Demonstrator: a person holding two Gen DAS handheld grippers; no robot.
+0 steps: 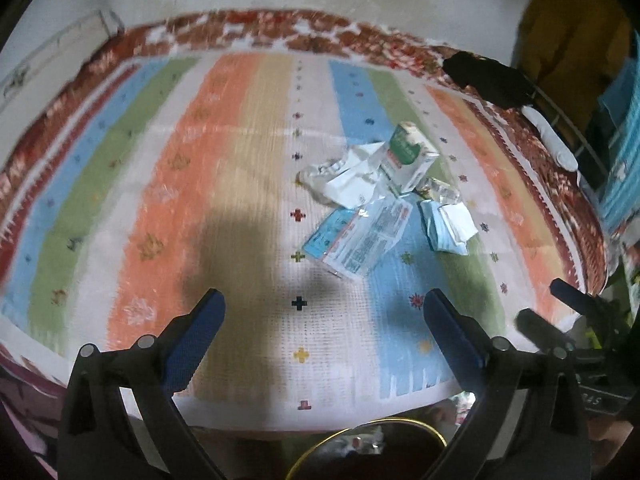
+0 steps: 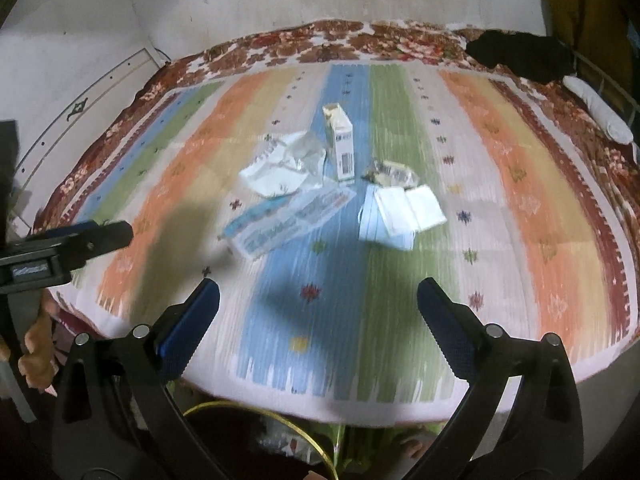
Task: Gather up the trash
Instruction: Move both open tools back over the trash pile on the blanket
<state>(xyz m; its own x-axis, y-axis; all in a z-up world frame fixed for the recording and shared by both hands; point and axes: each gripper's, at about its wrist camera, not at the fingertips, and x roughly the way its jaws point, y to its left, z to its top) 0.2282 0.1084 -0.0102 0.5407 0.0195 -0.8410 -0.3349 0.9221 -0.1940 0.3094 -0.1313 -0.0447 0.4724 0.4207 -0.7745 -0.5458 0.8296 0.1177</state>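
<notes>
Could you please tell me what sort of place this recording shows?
Probably a bedroom at home: a striped cover spread over a floral blanket on what looks like a bed, against a stained wall, with a dark garment.

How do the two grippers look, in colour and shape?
Both are alike. The left gripper and the right gripper have black plastic arms that spread in a V, with round silver pins at the joints. Each finger ends in a flat pad of dark blue, with a fine dotted texture. No cables or sleeves show.
</notes>
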